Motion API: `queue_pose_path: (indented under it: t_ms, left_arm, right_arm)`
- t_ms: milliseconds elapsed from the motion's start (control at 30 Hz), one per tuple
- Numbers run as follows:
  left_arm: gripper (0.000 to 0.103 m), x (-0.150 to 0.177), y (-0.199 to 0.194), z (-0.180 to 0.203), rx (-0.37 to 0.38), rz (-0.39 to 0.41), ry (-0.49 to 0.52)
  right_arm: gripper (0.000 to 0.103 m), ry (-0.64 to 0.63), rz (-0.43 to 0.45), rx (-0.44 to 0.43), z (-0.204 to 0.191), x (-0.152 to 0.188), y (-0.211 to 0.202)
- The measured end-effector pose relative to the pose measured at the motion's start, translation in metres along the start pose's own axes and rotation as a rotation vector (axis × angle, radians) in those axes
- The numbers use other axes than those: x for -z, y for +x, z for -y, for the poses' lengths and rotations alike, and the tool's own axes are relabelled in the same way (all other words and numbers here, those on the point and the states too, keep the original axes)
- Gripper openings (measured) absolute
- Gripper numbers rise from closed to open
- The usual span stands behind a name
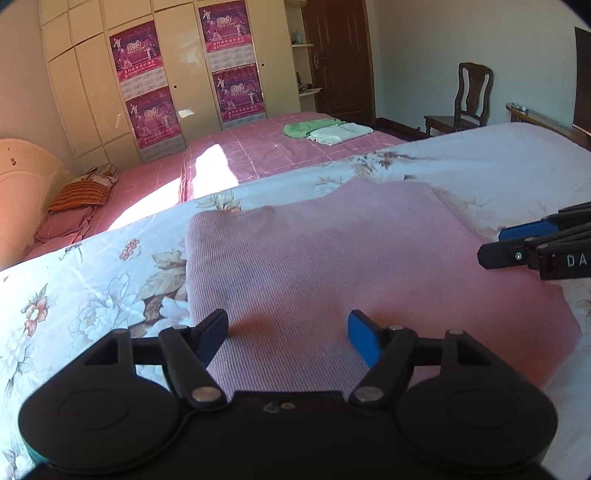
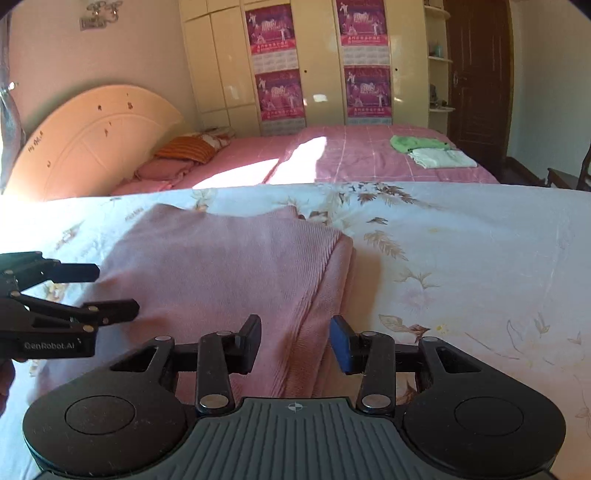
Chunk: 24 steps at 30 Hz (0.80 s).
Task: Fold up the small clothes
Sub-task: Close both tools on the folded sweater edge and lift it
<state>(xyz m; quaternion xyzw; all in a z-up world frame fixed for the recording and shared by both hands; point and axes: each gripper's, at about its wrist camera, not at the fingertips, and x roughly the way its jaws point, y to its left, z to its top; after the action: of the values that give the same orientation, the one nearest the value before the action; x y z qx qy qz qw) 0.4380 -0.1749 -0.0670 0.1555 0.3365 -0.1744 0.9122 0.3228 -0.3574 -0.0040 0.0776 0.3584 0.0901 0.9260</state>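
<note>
Pink ribbed garment (image 1: 354, 266) folded on floral bedsheet (image 1: 110, 280), left gripper (image 1: 287, 334) and right gripper (image 2: 295, 341) jaws apart, empty

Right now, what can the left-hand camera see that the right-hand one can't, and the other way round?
Only the left view shows the whole wooden chair by the door and a dark panel at the far right. Only the right view shows the wall ornament and the pink garment's layered right edge. Both show the garment on the floral sheet, the green cloth and white cloth on the pink bed, the posters, and both open grippers, left and right.
</note>
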Motion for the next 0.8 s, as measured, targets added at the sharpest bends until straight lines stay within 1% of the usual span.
queue_pose_path:
  t_ms: [33, 67, 100, 133, 200, 233, 300, 333, 400, 433, 467, 500, 567, 633, 700, 800]
  left_arm:
    - [0.073, 0.007, 0.001, 0.0, 0.002, -0.012, 0.001]
    - [0.075, 0.011, 0.002, -0.001, 0.0, -0.012, -0.007]
    - [0.076, 0.012, 0.002, -0.001, -0.002, -0.012, -0.015]
    - [0.077, 0.01, 0.002, -0.001, -0.005, -0.019, -0.012]
    - [0.077, 0.003, -0.001, -0.002, -0.016, -0.036, -0.006]
    - [0.077, 0.0, -0.006, -0.001, -0.023, -0.031, 0.0]
    - [0.076, 0.003, -0.019, -0.003, -0.038, -0.005, 0.016]
    - [0.078, 0.007, -0.021, -0.008, -0.033, -0.01, 0.004]
    - [0.081, 0.015, -0.021, -0.021, -0.015, -0.043, -0.053]
    - [0.084, 0.019, -0.018, -0.031, -0.002, -0.06, -0.107]
    - [0.085, 0.023, -0.017, -0.04, 0.024, -0.072, -0.172]
    - [0.085, 0.025, -0.015, -0.05, 0.059, -0.088, -0.244]
    - [0.085, 0.03, -0.009, -0.067, 0.131, -0.121, -0.381]
    - [0.084, 0.035, 0.001, -0.079, 0.202, -0.142, -0.467]
    - [0.085, 0.038, 0.01, -0.088, 0.255, -0.148, -0.52]
    - [0.082, 0.035, 0.021, -0.093, 0.317, -0.154, -0.517]
  right_arm:
    - [0.042, -0.003, -0.032, -0.003, -0.001, 0.006, 0.003]
    - [0.042, -0.019, -0.091, 0.003, -0.003, 0.014, 0.012]
    - [0.042, -0.023, -0.089, 0.002, -0.003, 0.022, 0.016]
    - [0.042, -0.008, -0.083, -0.005, -0.001, 0.023, 0.015]
    - [0.042, 0.057, -0.073, -0.024, 0.006, 0.016, 0.008]
    - [0.042, 0.08, -0.051, -0.03, 0.01, 0.014, 0.002]
    - [0.042, 0.152, -0.007, -0.056, 0.026, 0.011, -0.013]
    - [0.042, 0.196, -0.01, -0.073, 0.036, 0.011, -0.015]
    - [0.043, 0.281, -0.046, -0.107, 0.057, 0.012, -0.011]
    - [0.051, 0.336, -0.073, -0.143, 0.069, 0.013, -0.007]
    - [0.065, 0.376, -0.088, -0.176, 0.077, 0.015, -0.004]
    - [0.067, 0.406, -0.094, -0.217, 0.085, 0.017, -0.002]
    - [0.067, 0.444, -0.109, -0.271, 0.095, 0.017, 0.002]
    - [0.067, 0.476, -0.13, -0.325, 0.101, 0.015, 0.006]
    - [0.067, 0.495, -0.161, -0.373, 0.104, 0.013, 0.012]
    - [0.067, 0.509, -0.203, -0.411, 0.105, 0.008, 0.02]
